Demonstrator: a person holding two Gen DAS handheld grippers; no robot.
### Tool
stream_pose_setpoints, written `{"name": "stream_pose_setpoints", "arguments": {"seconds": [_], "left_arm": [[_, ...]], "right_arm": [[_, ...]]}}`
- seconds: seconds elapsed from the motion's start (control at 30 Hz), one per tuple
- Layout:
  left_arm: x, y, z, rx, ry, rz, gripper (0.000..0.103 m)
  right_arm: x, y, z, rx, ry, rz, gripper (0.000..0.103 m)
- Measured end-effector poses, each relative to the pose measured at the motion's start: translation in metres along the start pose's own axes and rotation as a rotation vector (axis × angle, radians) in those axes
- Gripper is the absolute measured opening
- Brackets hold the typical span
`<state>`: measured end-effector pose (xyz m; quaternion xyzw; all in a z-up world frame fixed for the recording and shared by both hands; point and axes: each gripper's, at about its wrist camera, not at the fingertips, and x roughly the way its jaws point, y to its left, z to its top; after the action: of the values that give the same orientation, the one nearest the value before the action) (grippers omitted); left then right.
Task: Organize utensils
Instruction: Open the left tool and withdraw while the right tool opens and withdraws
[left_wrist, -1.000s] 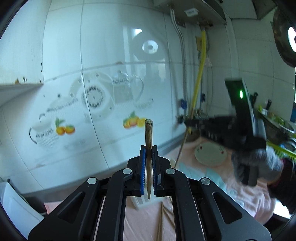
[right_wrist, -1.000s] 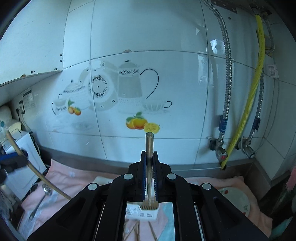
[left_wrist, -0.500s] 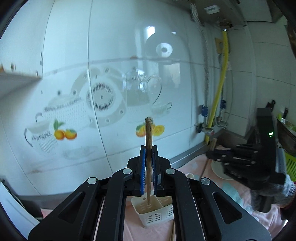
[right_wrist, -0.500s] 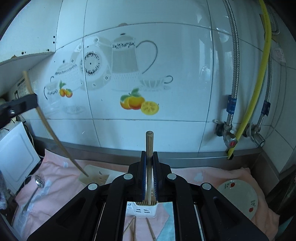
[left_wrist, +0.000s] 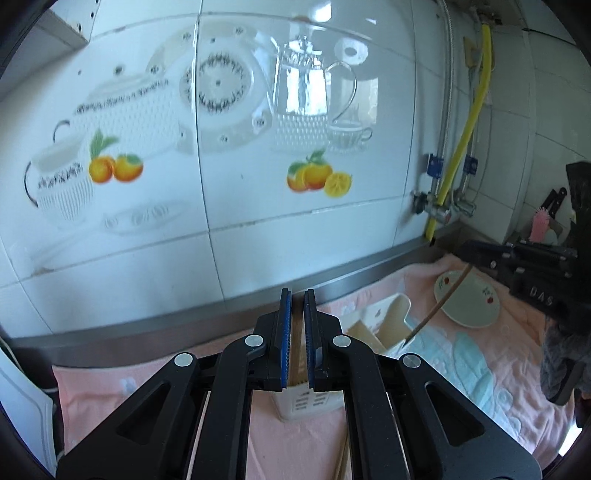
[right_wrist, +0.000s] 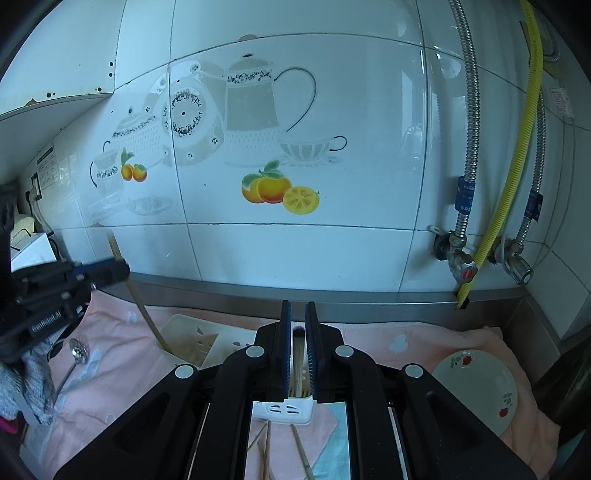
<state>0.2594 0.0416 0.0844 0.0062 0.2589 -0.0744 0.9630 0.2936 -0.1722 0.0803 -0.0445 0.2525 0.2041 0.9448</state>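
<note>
My left gripper (left_wrist: 297, 295) is shut on a wooden chopstick (left_wrist: 295, 354) that sits low between the blue pads. Its lower end goes into the white slotted utensil holder (left_wrist: 310, 402). The right wrist view shows this left gripper (right_wrist: 122, 269) at the left, its chopstick (right_wrist: 147, 317) slanting down into the holder's cream back part (right_wrist: 199, 332). My right gripper (right_wrist: 297, 306) is shut on a second chopstick (right_wrist: 298, 354), whose dark top lies between the pads above the holder's front (right_wrist: 282, 410). In the left wrist view the right gripper (left_wrist: 465, 251) holds its chopstick (left_wrist: 439, 306) tip-down at the holder's rim.
A pink towel (right_wrist: 406, 343) covers the counter below the tiled wall. A flowered plate (right_wrist: 476, 387) lies to the right, a metal spoon (right_wrist: 75, 354) to the left. Loose chopsticks (right_wrist: 299, 450) lie in front of the holder. Pipes and a yellow hose (right_wrist: 517, 184) run down the right corner.
Both grippers have come down over the holder, the left one also swinging toward it. Each chopstick now sits lower between its pads and no longer sticks up past the fingertips.
</note>
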Motion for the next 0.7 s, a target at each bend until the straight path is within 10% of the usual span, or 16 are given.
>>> {"name": "stream_pose_setpoints", "arguments": {"seconds": [0.2, 0.37, 0.7], "left_arm": [[-0.011, 0.001, -0.001, 0.003, -0.006, 0.006, 0.009], [-0.032, -0.001, -0.002, 0.001, -0.033, 0.026, 0.034], [-0.086, -0.002, -0.037, -0.018, -0.073, 0.001, 0.039]], "right_arm": [[-0.011, 0.003, 0.0, -0.014, -0.02, -0.019, 0.025], [-0.031, 0.003, -0.001, -0.016, -0.052, -0.032, 0.041], [-0.087, 0.002, -0.031, -0.012, -0.098, -0.037, 0.057]]}}
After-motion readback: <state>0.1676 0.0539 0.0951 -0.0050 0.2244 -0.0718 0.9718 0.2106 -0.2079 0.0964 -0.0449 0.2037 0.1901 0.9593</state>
